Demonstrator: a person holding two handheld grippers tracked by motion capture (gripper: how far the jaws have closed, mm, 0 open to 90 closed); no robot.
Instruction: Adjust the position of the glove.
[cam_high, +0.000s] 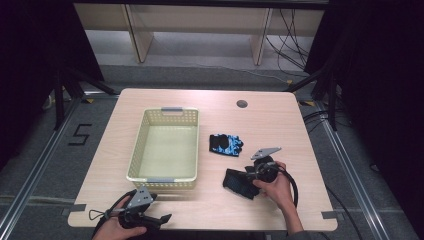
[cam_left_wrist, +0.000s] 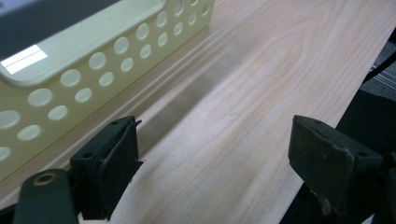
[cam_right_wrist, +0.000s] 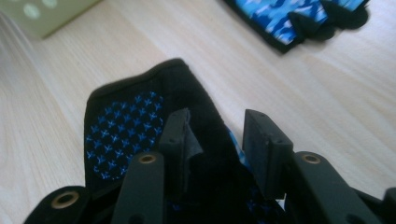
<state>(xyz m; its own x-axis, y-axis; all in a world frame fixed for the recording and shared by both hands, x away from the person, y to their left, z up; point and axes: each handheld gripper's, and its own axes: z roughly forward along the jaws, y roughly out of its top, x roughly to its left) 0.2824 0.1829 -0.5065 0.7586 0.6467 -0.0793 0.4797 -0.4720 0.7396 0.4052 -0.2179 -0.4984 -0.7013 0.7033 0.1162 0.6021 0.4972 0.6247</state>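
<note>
A black glove (cam_high: 236, 182) with small blue marks on its palm (cam_right_wrist: 123, 135) lies on the table at the front right. My right gripper (cam_high: 246, 178) is on its right end, and its jaws (cam_right_wrist: 217, 126) stand close together with the glove's fabric bunched between them. A second glove (cam_high: 226, 144) in black and blue camouflage (cam_right_wrist: 289, 18) lies flat a little farther back. My left gripper (cam_high: 164, 218) hovers at the table's front edge, left of centre. It is open (cam_left_wrist: 215, 140) with bare wood between its jaws.
A pale yellow perforated basket (cam_high: 163, 179) stands empty left of centre, its near wall (cam_left_wrist: 93, 60) close to the left gripper. The table (cam_high: 280, 125) has a round cable hole (cam_high: 242, 103) at the back. Floor rails and cables run along both sides.
</note>
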